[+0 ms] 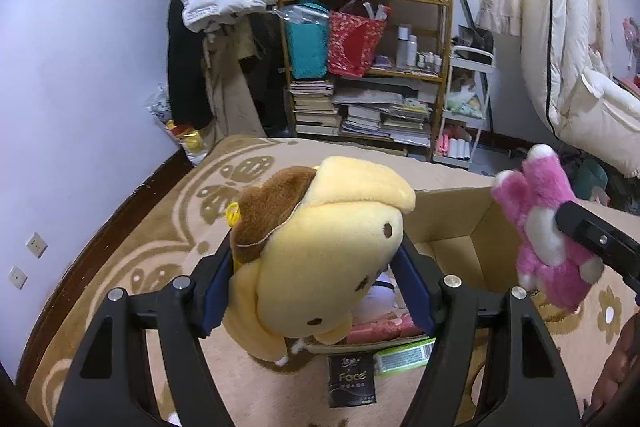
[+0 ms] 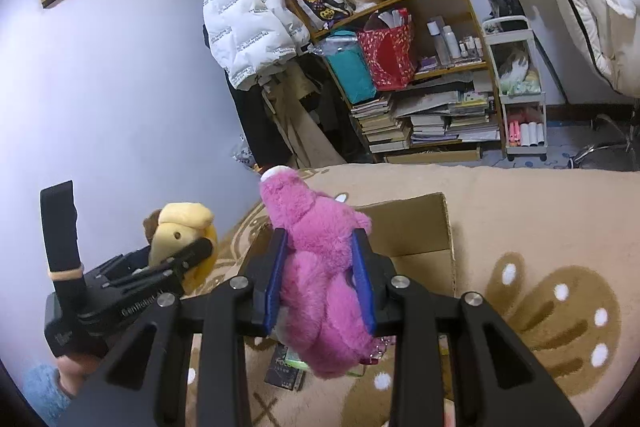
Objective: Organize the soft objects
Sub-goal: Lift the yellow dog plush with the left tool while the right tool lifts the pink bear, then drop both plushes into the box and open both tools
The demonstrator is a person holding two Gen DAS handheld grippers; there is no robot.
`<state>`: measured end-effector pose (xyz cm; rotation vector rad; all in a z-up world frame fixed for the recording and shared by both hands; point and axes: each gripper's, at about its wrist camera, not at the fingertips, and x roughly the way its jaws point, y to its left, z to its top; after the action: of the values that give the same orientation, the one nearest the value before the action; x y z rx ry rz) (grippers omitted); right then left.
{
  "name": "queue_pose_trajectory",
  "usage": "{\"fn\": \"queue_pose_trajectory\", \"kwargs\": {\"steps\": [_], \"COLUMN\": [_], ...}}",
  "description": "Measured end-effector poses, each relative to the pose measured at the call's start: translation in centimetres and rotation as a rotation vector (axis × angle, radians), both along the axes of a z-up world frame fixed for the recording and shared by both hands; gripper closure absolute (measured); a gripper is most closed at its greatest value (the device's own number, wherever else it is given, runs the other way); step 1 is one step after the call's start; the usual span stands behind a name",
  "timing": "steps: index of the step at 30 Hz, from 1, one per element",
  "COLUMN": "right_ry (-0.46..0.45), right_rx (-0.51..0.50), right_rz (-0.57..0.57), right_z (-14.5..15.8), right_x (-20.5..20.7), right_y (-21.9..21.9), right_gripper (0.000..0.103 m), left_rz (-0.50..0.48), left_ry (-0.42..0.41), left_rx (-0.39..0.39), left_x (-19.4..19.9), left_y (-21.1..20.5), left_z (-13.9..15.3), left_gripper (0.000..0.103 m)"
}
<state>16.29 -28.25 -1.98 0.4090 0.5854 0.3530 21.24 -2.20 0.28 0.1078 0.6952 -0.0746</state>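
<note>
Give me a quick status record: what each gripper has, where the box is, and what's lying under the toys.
left gripper: shut on yellow dog plush, held in the air
right gripper: shut on pink bear plush, held in the air
cardboard box: open, on the patterned blanket, just beyond both toys
under the toys: black tissue pack, green packet
plush in box: none visible
</note>
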Motion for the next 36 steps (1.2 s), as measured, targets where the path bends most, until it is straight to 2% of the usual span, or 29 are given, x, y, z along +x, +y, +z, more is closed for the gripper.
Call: {"fn": "queue_pose_trajectory", "kwargs": {"steps": [5, 9, 15, 19, 23, 27, 29, 32, 34, 36], "right_ry": [0.043, 0.062, 0.09, 0.089, 0.125, 0.124, 0.129, 0.127, 0.122, 0.118], "right_rx": [-0.008, 0.058, 0.037, -0.02, -0.02, -0.031, -0.03, -0.024, -0.023, -0.019], "right_rz": [0.005, 0.002, 0.004, 0.013, 0.024, 0.032, 0.03, 0.017, 0.012, 0.011], "right_z": [-1.4, -2.1, -2.7, -2.9, -3.6, -3.4, -3.3, -3.0, -2.7, -2.4], "right_x": [1.3, 1.5, 2.2, 1.7, 2.1, 2.0, 2.0, 1.9, 1.8, 1.6], "right_y": [0.2, -0.5, -0.5, 0.3, 0.4, 0.3, 0.1, 0.0, 0.0, -0.1], "right_gripper": [0.069, 0.068, 0.067, 0.064, 0.064, 0.063, 0.063, 0.055, 0.042, 0.038], "left_rz": [-0.037, -0.068, -0.064, -0.037, -0.039, -0.042, -0.035, -0.035, -0.037, -0.03], "left_ry": [0.049, 0.061, 0.093, 0.099, 0.134, 0.145, 0.146, 0.135, 0.123, 0.125], "left_rx": [0.015, -0.021, 0.006, 0.01, -0.001, 0.019, 0.017, 0.011, 0.017, 0.029], "left_x": [1.4, 1.2, 1.5, 1.3, 1.5, 1.3, 1.1, 0.8, 0.6, 0.4], "left_y": [-1.6, -2.1, -2.3, -2.0, -1.8, -1.9, -1.8, -1.9, -2.0, -2.0], "left_z": [-1.9, -2.8, -3.8, -4.4, -5.0, -5.2, -5.1, -4.8, -4.5, -4.3], "left_gripper": [0.031, 0.03, 0.028, 0.026, 0.026, 0.024, 0.019, 0.007, 0.005, 0.003]}}
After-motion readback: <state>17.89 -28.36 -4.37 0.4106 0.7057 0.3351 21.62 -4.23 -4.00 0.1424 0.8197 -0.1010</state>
